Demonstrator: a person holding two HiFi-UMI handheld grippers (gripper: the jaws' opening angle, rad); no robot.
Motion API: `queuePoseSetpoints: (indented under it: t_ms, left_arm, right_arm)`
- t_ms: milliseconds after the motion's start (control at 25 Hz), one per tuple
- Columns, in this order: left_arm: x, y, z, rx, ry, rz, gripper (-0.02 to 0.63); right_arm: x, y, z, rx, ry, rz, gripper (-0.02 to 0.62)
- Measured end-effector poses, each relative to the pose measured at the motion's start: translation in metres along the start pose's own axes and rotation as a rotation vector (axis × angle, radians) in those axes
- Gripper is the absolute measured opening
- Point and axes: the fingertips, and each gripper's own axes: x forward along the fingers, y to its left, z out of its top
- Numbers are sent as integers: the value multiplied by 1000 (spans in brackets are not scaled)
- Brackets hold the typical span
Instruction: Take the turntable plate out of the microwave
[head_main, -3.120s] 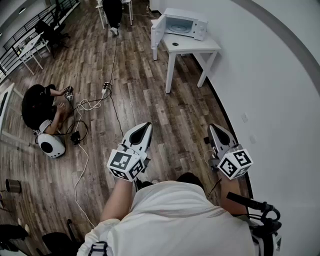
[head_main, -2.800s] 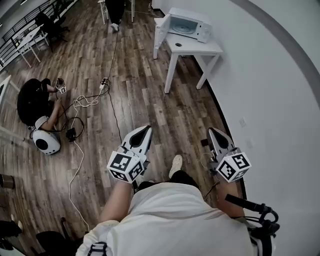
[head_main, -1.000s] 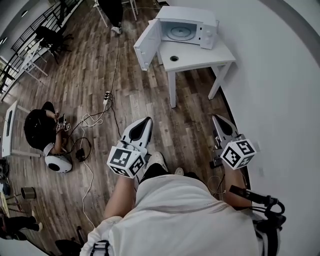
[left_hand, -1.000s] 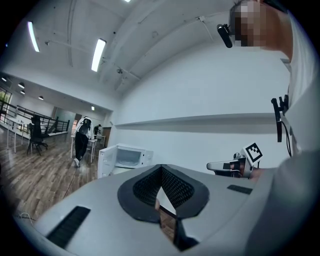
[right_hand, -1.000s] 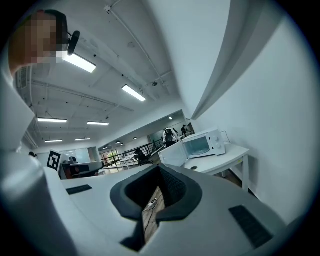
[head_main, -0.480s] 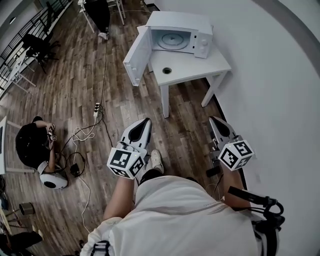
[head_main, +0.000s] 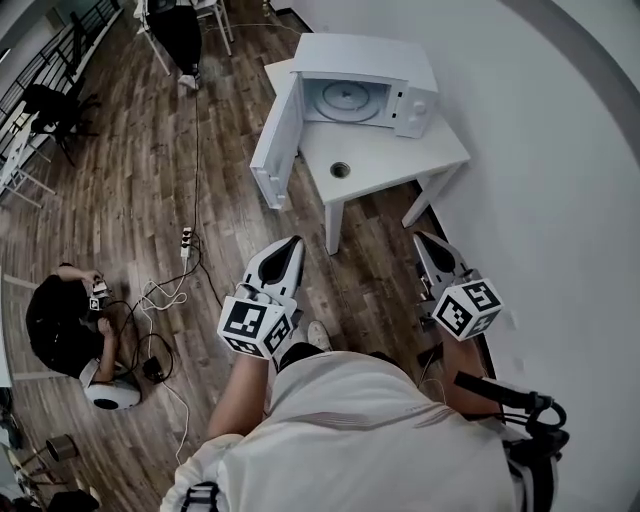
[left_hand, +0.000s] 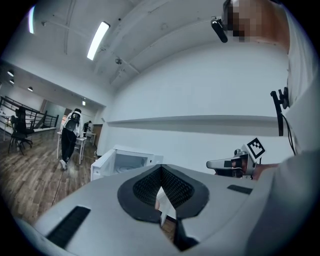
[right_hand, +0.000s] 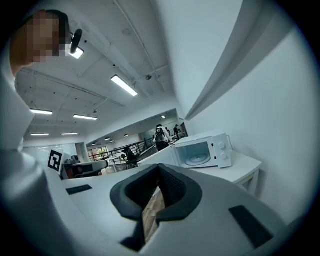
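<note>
The white microwave (head_main: 398, 62) stands on the far part of a small white table (head_main: 415, 160), close to the wall-side far corner. Its door (head_main: 275, 150) is swung wide open and hangs out past the table's left edge. The turntable plate (head_main: 345, 98) lies flat on the floor of the oven cavity, round and pale, with nothing on it. Two round knobs sit one above the other on the control panel at the right of the cavity; any print beside them is too small to read. A small round hole (head_main: 341, 170) is set in the bare tabletop, near its left edge, in front of the open oven.

The person stands on the wooden floor (head_main: 150, 170), well short of the table's near edge, with both grippers held out level toward it. The left gripper (head_main: 292, 242) has its jaws pressed together with nothing between them, and so does the right gripper (head_main: 426, 240). Neither touches the table or the microwave. Each carries a cube faced with black-and-white square patterns, which bear no letters.

To the left, a seated person (head_main: 60, 330) is on the floor beside a power strip (head_main: 185, 238) and loose cables. Another person (head_main: 180, 30) stands farther off.
</note>
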Motion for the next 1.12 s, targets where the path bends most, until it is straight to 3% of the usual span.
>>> queuePoseSetpoints:
  t_ms: [240,400,560,920,1120]
  left_arm:
    - [26,33,-3,35,15,-53,11]
    - [68,50,-7,8,31,-77,11]
    - [67,45,-17,-5,52,-91,11]
    - [103,48,-5,-31,48,-89,11]
    - [167,37,15,-19,53,-76,11]
  right_arm:
    - [39,3,-2,3,-9,-31,5]
    - [74,-26,2,11,15,-47,4]
    - [75,-23,-2,20,19,-55,3]
    - [122,-41,19,20,1,20,5]
    - [151,-94,54,23,6,65,5]
